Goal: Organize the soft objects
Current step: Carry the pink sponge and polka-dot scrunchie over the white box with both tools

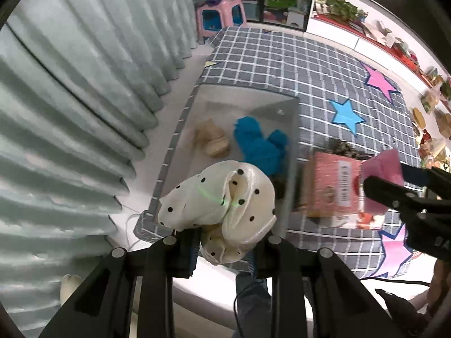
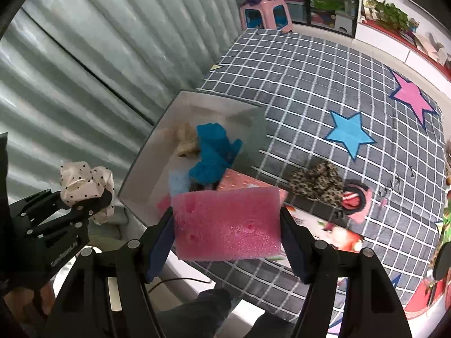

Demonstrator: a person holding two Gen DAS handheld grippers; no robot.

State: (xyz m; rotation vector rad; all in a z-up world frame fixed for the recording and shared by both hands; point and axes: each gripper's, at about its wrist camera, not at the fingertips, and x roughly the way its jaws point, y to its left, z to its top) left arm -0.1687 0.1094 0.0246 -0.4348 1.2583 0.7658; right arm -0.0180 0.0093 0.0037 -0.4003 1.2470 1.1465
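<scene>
My left gripper (image 1: 225, 249) is shut on a cream polka-dot scrunchie (image 1: 220, 197), held above the near end of a grey open box (image 1: 293, 140). In the right wrist view that scrunchie (image 2: 81, 183) and the left gripper (image 2: 95, 201) hang left of the box (image 2: 141, 163), over the table's edge. My right gripper (image 2: 227, 225) is shut on a pink sponge (image 2: 228, 219), just in front of the box; the left wrist view shows it (image 1: 394, 180) at the right. Inside the box lie a blue fluffy item (image 2: 211, 152), a beige item (image 2: 186, 140) and a pale blue sponge (image 2: 177, 183).
A leopard-print scrunchie (image 2: 318, 183) and a round red-and-pink item (image 2: 352, 197) lie on the checked tablecloth (image 2: 310, 84). A pink printed packet (image 1: 332, 186) rests beside the box. Grey curtains (image 1: 70, 112) hang at the left; a pink stool (image 1: 220, 17) stands beyond the table.
</scene>
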